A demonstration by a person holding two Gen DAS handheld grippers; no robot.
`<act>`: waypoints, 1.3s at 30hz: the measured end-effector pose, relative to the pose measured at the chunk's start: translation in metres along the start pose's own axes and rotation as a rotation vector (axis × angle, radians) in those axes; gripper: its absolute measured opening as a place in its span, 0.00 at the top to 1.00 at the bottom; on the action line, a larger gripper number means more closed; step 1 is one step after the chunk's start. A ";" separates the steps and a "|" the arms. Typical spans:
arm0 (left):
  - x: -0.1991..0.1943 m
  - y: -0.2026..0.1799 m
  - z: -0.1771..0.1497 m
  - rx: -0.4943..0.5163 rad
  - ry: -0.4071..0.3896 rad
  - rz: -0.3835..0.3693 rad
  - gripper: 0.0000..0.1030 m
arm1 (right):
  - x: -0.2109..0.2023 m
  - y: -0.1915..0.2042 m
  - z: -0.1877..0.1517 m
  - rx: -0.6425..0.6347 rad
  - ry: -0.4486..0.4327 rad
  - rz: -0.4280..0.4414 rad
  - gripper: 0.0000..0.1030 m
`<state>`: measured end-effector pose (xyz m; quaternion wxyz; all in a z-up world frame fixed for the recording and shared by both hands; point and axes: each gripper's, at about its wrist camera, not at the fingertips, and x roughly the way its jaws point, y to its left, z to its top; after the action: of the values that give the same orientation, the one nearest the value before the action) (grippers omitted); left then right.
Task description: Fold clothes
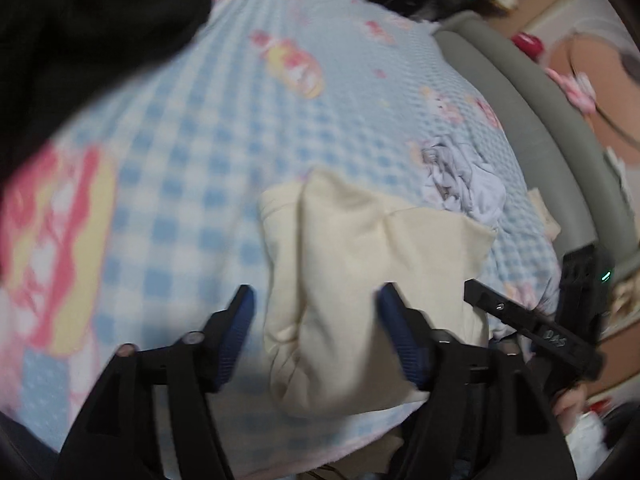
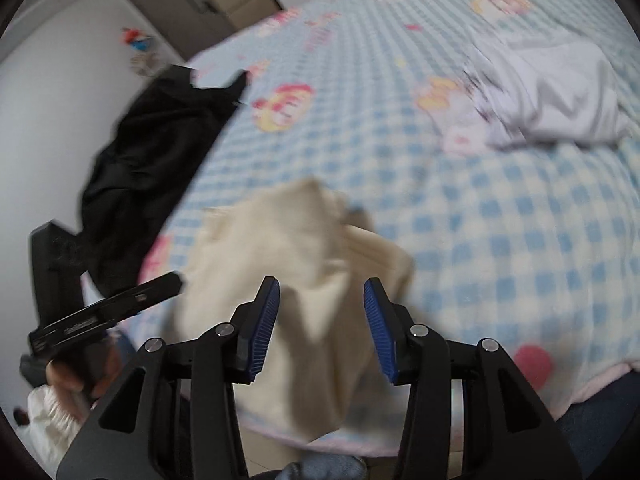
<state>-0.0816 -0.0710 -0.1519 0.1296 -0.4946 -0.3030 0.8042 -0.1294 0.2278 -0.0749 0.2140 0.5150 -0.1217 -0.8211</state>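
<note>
A cream garment [image 1: 352,240] lies crumpled near the front edge of the bed, partly folded over itself. My left gripper [image 1: 316,308] hovers over its near part with the jaws wide apart; the left finger stands off the cloth and the right finger over it, and neither pad presses. In the right wrist view the same cream garment [image 2: 280,240] shows under my right gripper [image 2: 322,300], whose blue pads stand apart above the cloth without pinching it. A black garment [image 2: 152,152] hangs over the bed's left edge. A pale white garment [image 2: 552,96] lies bunched further back.
The bed carries a blue-and-white checked blanket [image 1: 200,160] with pink cartoon prints. A grey padded bed frame [image 1: 520,100] runs along the right. The black garment [image 1: 80,40] fills the upper left. White floor [image 2: 60,100] and a door [image 2: 192,0] lie beyond the bed.
</note>
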 end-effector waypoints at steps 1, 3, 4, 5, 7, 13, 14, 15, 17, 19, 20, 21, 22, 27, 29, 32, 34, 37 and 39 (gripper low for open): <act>0.004 0.010 -0.001 -0.040 0.019 -0.041 0.24 | 0.006 -0.010 -0.004 0.040 0.013 0.013 0.53; 0.011 0.017 -0.003 -0.073 0.055 -0.127 0.24 | 0.017 -0.033 -0.011 0.130 0.042 0.052 0.46; 0.014 0.020 -0.003 -0.084 0.073 -0.171 0.24 | 0.019 -0.043 -0.015 0.183 0.055 0.093 0.46; 0.017 0.021 -0.004 -0.095 0.096 -0.214 0.24 | 0.019 -0.047 -0.017 0.202 0.068 0.130 0.46; 0.025 0.022 -0.005 -0.101 0.121 -0.250 0.19 | 0.019 -0.053 -0.020 0.219 0.094 0.197 0.42; 0.049 0.015 0.005 -0.117 0.168 -0.236 0.21 | 0.037 -0.053 -0.021 0.243 0.110 0.334 0.30; 0.045 0.009 0.007 -0.100 0.168 -0.225 0.24 | 0.032 -0.048 -0.018 0.226 0.098 0.322 0.40; 0.039 0.003 0.009 -0.082 0.164 -0.218 0.30 | 0.026 -0.043 -0.015 0.210 0.086 0.309 0.45; 0.022 -0.012 0.010 -0.042 0.146 -0.217 0.33 | 0.015 -0.032 -0.008 0.177 0.063 0.285 0.48; 0.007 -0.028 0.012 -0.020 0.130 -0.230 0.33 | -0.006 -0.023 -0.005 0.157 0.029 0.271 0.49; 0.001 -0.036 0.014 -0.009 0.124 -0.236 0.34 | -0.017 -0.019 -0.003 0.148 0.011 0.264 0.49; -0.006 -0.045 0.016 0.007 0.118 -0.237 0.33 | -0.028 -0.015 -0.002 0.138 -0.006 0.258 0.49; -0.011 -0.056 0.019 0.028 0.111 -0.233 0.33 | -0.039 -0.012 -0.001 0.129 -0.024 0.251 0.49; -0.017 -0.122 0.034 0.149 0.093 -0.268 0.34 | -0.097 -0.031 0.011 0.121 -0.152 0.261 0.50; 0.006 -0.146 0.046 0.182 0.109 -0.283 0.34 | -0.108 -0.056 0.022 0.129 -0.186 0.264 0.50; 0.055 -0.181 0.074 0.181 0.156 -0.332 0.35 | -0.121 -0.090 0.056 0.124 -0.215 0.217 0.50; 0.079 -0.205 0.098 0.185 0.157 -0.360 0.35 | -0.135 -0.107 0.091 0.087 -0.261 0.153 0.50; 0.114 -0.249 0.142 0.205 0.115 -0.367 0.35 | -0.148 -0.136 0.145 0.078 -0.324 0.095 0.50; 0.145 -0.268 0.165 0.212 0.098 -0.343 0.36 | -0.140 -0.162 0.176 0.105 -0.322 0.070 0.50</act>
<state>-0.3195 0.1528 -0.0368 0.3309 -0.4578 -0.2897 0.7727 -0.2712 0.4336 0.0457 0.1929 0.3826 -0.2152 -0.8776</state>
